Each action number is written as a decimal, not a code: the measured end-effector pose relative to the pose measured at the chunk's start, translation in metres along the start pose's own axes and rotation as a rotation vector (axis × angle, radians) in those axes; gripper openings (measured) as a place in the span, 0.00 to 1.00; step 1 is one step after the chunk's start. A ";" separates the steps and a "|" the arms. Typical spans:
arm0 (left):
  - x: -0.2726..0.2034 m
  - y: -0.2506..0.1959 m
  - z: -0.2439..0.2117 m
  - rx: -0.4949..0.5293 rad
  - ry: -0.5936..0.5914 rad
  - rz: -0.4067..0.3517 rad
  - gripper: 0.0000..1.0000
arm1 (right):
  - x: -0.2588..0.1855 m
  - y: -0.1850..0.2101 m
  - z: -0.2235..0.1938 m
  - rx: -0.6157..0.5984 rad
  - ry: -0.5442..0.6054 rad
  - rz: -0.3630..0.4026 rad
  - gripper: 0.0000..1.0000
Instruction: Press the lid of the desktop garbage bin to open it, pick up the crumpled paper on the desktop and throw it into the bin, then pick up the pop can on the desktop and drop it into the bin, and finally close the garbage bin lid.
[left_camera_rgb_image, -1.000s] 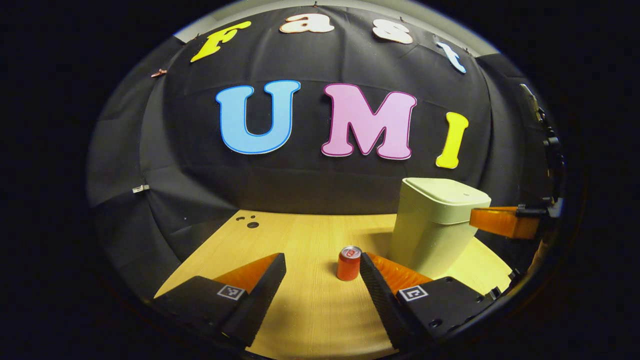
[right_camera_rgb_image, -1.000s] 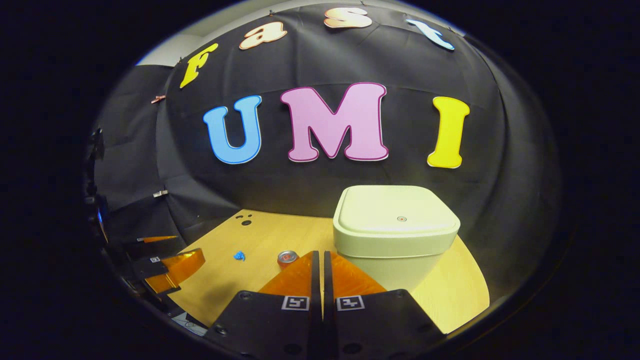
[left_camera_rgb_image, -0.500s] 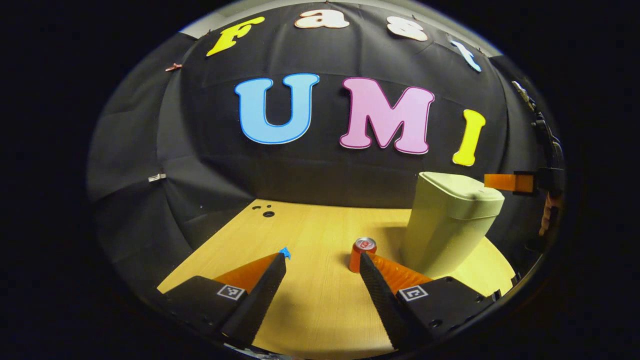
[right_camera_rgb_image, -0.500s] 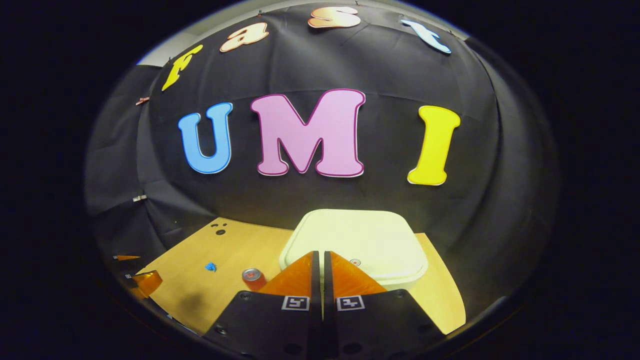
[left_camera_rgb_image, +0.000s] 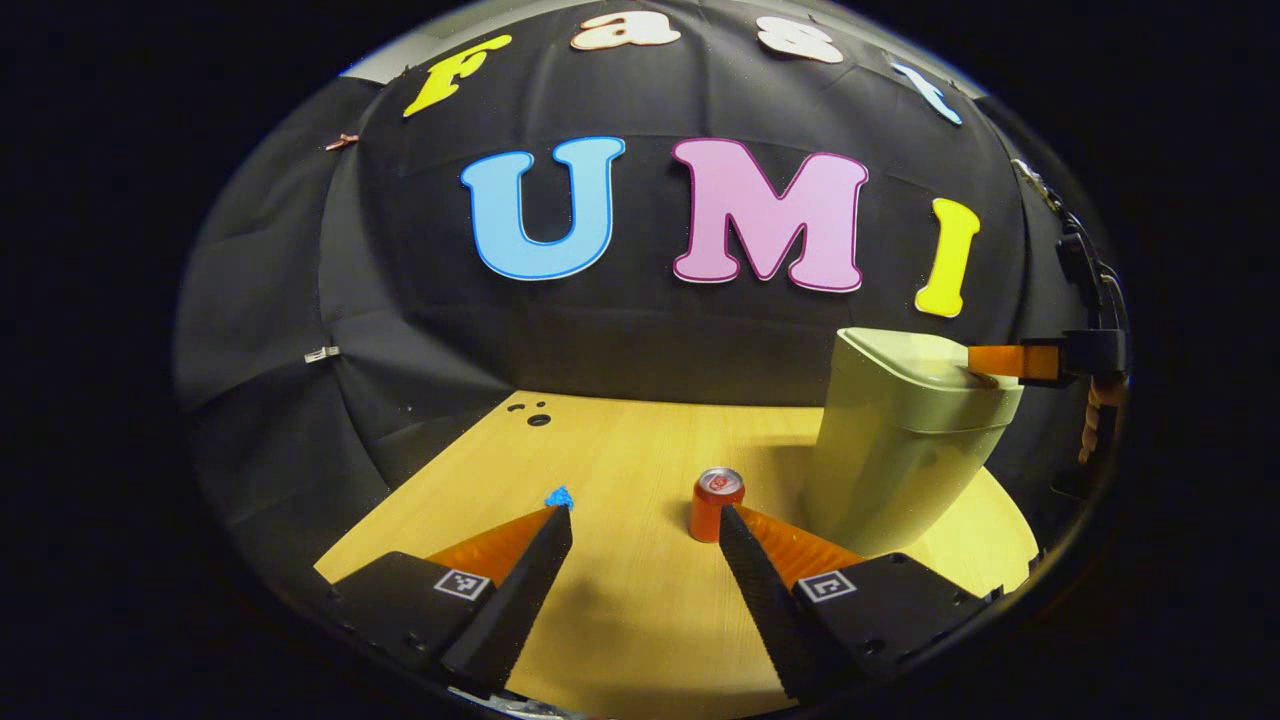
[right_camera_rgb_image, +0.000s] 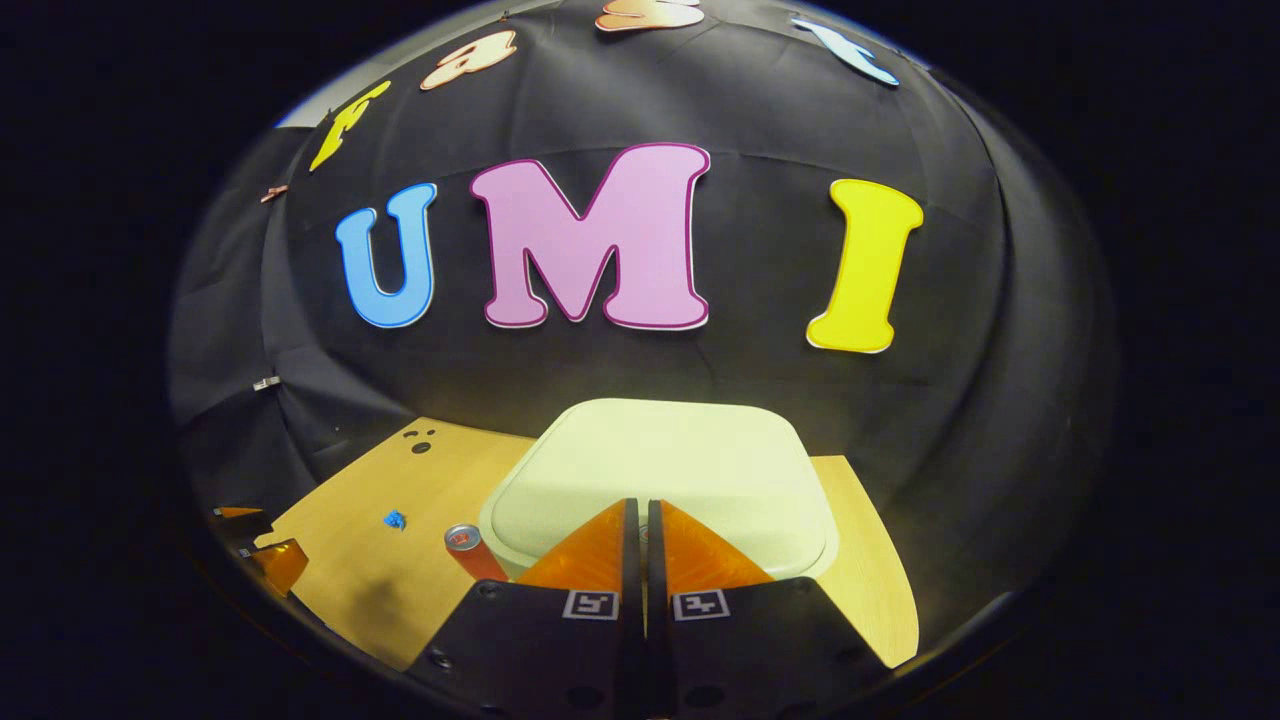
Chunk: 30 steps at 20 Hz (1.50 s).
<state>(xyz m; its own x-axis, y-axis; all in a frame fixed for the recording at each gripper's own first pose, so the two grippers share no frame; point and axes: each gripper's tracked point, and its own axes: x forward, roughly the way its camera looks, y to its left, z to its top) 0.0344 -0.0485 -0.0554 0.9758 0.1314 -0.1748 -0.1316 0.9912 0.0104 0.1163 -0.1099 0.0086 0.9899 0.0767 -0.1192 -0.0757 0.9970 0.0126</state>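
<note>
Two grippers share the work, and the right gripper (right_camera_rgb_image: 636, 510) is the one placed for the lid press: its fingers are closed flat against each other, holding nothing, and their tips sit on or just above the near part of the lid (right_camera_rgb_image: 660, 470) of the garbage bin (left_camera_rgb_image: 905, 440). In the left gripper view the same gripper (left_camera_rgb_image: 985, 358) comes in level from the right, its tip at the lid's top edge; whether it already touches cannot be told. The lid lies shut, so the press is straight down from where the tips are.

The left gripper (left_camera_rgb_image: 640, 525) hangs low over the desk (left_camera_rgb_image: 620, 620) with its fingers apart and empty. The pop can (left_camera_rgb_image: 714, 505) stands upright, long axis vertical, just beyond that gripper's right finger and beside the bin's base, while the crumpled paper (left_camera_rgb_image: 558, 496), a small blue scrap, lies just past its left fingertip. Both pieces are far nearer the left gripper than the right.

Nothing stands between the right gripper and the lid. My guess is the can, so close to the bin wall, could be nudged during the paper pickup.
</note>
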 end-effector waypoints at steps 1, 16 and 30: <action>0.002 -0.007 0.001 0.000 0.004 0.004 0.96 | 0.002 0.000 0.000 0.007 0.000 0.007 0.05; 0.026 -0.025 0.010 0.016 0.010 -0.039 0.95 | 0.002 0.004 -0.001 -0.105 -0.070 0.001 0.05; 0.052 0.095 -0.009 -0.002 -0.035 -0.122 0.95 | -0.036 0.020 0.030 -0.046 -0.120 -0.225 0.05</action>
<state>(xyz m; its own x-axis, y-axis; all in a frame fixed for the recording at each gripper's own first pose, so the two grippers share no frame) 0.0710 0.0527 -0.0726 0.9900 0.0099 -0.1405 -0.0116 0.9999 -0.0112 0.0832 -0.0933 0.0425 0.9894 -0.1451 0.0045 0.1452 0.9883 -0.0461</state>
